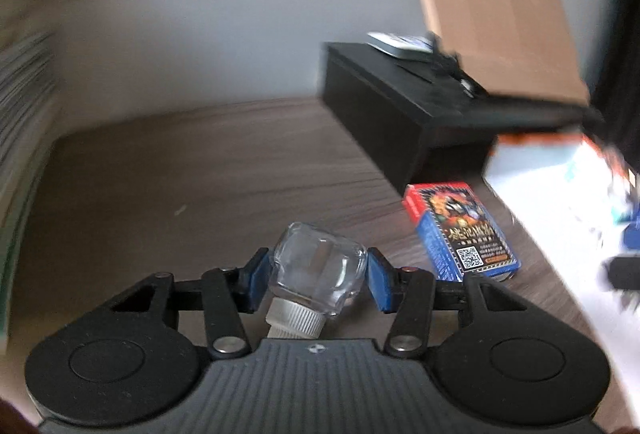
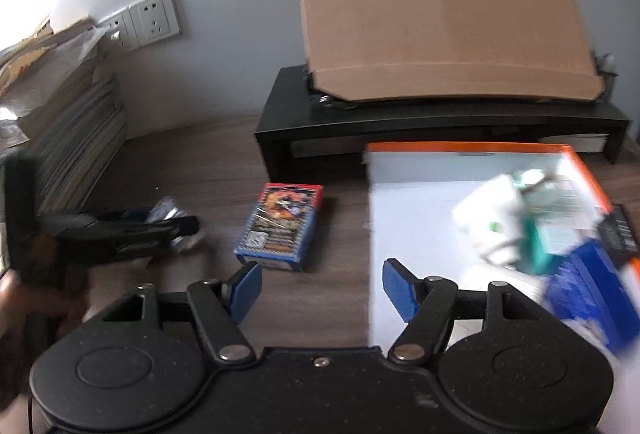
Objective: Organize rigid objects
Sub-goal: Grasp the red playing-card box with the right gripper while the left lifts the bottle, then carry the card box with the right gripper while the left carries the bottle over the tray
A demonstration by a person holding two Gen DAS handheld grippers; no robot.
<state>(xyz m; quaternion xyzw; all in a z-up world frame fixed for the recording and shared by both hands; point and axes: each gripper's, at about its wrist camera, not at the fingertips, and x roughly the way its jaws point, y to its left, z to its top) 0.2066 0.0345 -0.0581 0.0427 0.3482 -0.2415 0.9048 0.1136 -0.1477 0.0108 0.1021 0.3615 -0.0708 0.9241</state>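
Observation:
My left gripper (image 1: pixel 318 276) is shut on a small clear glass bottle (image 1: pixel 320 266) with a white ribbed cap, cap toward the camera, held just above the wooden desk. The left gripper also shows in the right wrist view (image 2: pixel 176 228) at the left, blurred. A blue and red card box lies flat on the desk (image 1: pixel 460 230), right of the bottle, and shows in the right wrist view (image 2: pixel 282 226). My right gripper (image 2: pixel 322 288) is open and empty, above the left edge of the white orange-rimmed box (image 2: pixel 400 210). That box holds several blurred items (image 2: pixel 520 222).
A black monitor riser (image 2: pixel 400 122) stands at the back with a brown cardboard sheet (image 2: pixel 440 6) leaning on it. A stack of papers and books (image 2: pixel 68 130) stands at the left by the wall sockets (image 2: pixel 152 18). The white box also shows in the left wrist view (image 1: pixel 560 194).

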